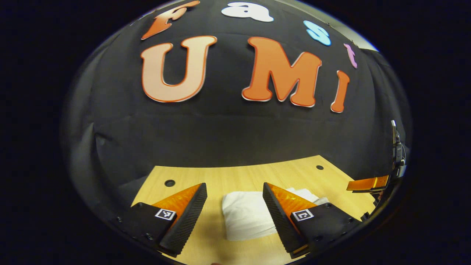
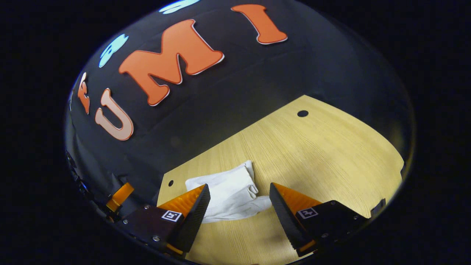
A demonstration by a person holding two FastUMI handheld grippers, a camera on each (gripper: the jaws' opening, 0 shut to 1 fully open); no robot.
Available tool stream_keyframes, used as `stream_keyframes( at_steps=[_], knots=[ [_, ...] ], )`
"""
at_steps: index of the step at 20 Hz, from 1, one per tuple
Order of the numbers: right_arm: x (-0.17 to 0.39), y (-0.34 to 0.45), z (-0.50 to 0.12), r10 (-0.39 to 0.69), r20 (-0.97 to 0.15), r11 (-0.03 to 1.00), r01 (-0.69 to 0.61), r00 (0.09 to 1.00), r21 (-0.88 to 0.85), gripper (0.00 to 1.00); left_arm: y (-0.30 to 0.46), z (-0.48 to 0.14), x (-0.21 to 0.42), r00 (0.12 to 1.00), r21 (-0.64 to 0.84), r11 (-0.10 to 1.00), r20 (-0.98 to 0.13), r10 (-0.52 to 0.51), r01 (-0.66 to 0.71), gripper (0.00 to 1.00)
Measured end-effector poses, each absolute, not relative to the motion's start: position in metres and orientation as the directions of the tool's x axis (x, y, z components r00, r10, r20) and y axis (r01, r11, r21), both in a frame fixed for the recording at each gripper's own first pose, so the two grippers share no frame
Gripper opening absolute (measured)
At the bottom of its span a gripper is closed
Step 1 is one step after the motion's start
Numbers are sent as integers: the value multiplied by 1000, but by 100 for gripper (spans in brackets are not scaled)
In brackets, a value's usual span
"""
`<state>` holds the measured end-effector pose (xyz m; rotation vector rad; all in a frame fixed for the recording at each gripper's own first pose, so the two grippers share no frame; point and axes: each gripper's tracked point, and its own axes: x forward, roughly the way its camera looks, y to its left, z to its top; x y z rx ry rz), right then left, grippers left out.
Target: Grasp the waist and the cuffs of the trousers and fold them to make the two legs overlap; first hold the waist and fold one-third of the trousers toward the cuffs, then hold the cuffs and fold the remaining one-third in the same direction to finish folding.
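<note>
The white trousers (image 1: 246,215) lie folded into a small bundle on the wooden table (image 1: 235,176). In the left gripper view my left gripper (image 1: 234,197) hangs open above them, the bundle showing between and beyond its fingers, with nothing held. The right gripper's finger (image 1: 368,183) shows at the far right edge of that view. In the right gripper view the trousers (image 2: 230,191) rest on the table (image 2: 312,147) ahead of my right gripper (image 2: 239,198), which is open and holds nothing. The left gripper's finger (image 2: 119,197) peeks in at the lower left.
The table has small round holes (image 1: 169,183) (image 1: 319,167) (image 2: 302,113) near its far corners. The black cloth wall (image 1: 228,129) rises right behind the table's far edge. Bare wood stretches to the right of the bundle in the right gripper view.
</note>
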<state>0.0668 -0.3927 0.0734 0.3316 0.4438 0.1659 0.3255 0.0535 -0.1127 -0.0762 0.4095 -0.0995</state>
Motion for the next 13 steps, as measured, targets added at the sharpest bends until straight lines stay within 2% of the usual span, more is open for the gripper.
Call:
stream_keyframes(
  at_steps=[7, 13],
  knots=[
    [58, -361, 123, 217, -220, 972, -189, 951, 142, 98, 81, -85, 337, 953, -73, 997, -301, -30, 8, 99],
    [39, -354, 152, 201, -90, 980, -199, 976, 24, 98, 95, -77, 337, 968, -53, 999, -250, -14, 1, 99]
  ],
)
